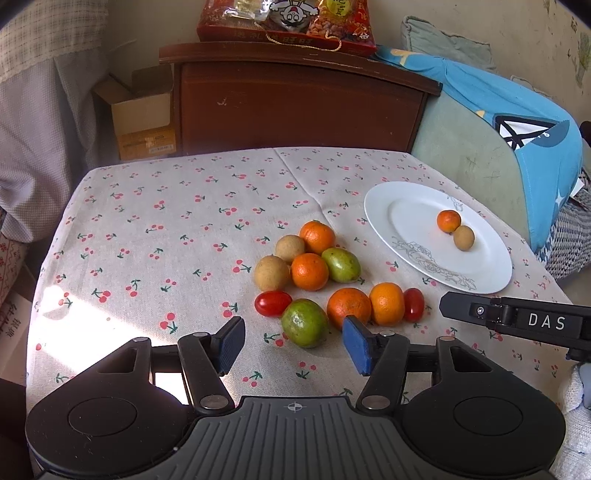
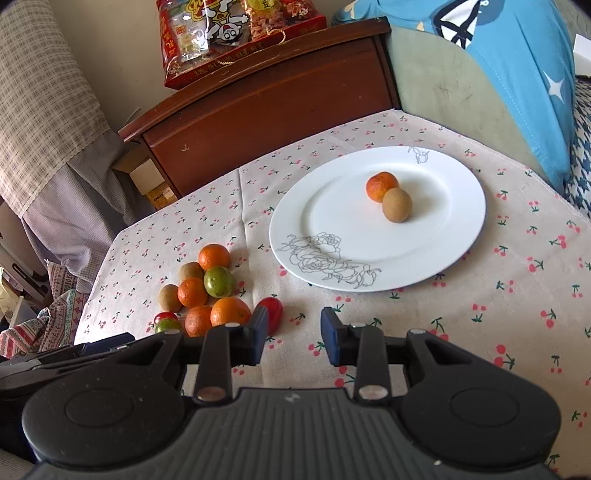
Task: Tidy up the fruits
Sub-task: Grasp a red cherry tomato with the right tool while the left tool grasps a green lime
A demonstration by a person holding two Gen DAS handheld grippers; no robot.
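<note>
A white plate point(image 1: 391, 195) point(image 2: 454, 225) on the cherry-print cloth holds a small orange point(image 1: 448, 220) point(image 2: 380, 184) and a brown longan point(image 1: 463, 237) point(image 2: 397, 205). Left of it lies a pile of oranges point(image 1: 309, 271) point(image 2: 192, 292), longans point(image 1: 271, 273), green fruits point(image 1: 304, 322) point(image 2: 218, 282) and cherry tomatoes point(image 1: 272, 302) point(image 2: 272, 312). My left gripper point(image 1: 291, 341) is open and empty, just short of the nearest green fruit and an orange point(image 1: 349, 307). My right gripper point(image 2: 291, 334) is open and empty, right of the pile, its left finger beside a tomato; it also shows in the left wrist view point(image 1: 517, 317).
A brown wooden cabinet point(image 1: 295, 99) point(image 2: 266, 99) with a red snack box point(image 1: 288, 22) stands behind the table. A blue pillow point(image 1: 517, 122) and green cushion lie at the right. A cardboard box point(image 1: 144, 110) sits on the floor at the left.
</note>
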